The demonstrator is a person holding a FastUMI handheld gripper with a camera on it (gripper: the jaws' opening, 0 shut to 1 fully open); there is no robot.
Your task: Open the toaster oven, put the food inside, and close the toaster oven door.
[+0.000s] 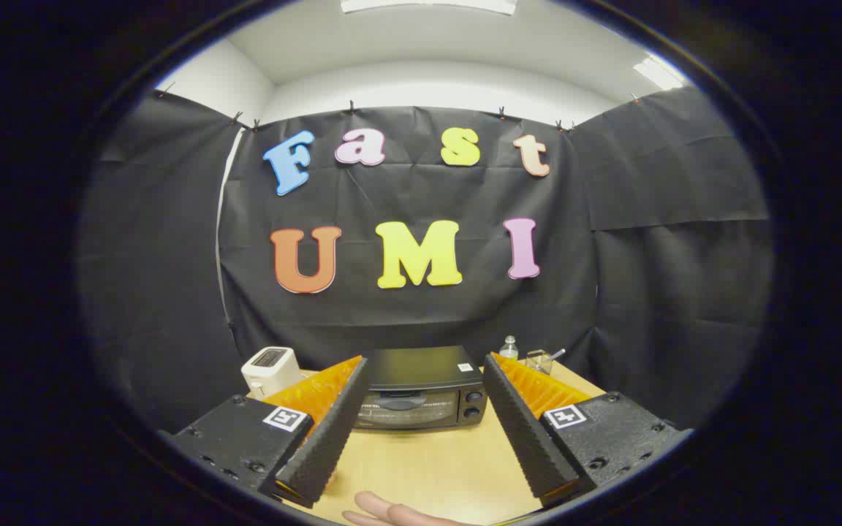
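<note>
Gripper [425,424] held above a pale wooden tabletop [428,460], jaws released and spread wide, grasping nothing; fingers angled apart with bare table between them.

Black box-shaped toaster oven with a glass door [421,391] standing on the table just beyond the fingertips, framed in the gap between the two fingers; door closed, its handle across the top of the glass [399,402]; two round black knobs [473,403] stacked at the oven's right end; small white sticker [465,367] on the oven's top.

White slot toaster [270,370] on the table to the left of the oven, partly hidden behind the left finger, apart from the oven.

Small clear bottle with a pale cap [509,348] behind the oven's right rear corner; beside it a clear glass tumbler holding a thin utensil [539,360], near the table's far right edge, just beyond the right finger.

Fingers of a person's hand [392,513] lying on the table at the near edge, between and below the gripper's fingers, touching neither.

Food: cannot tell where.
</note>
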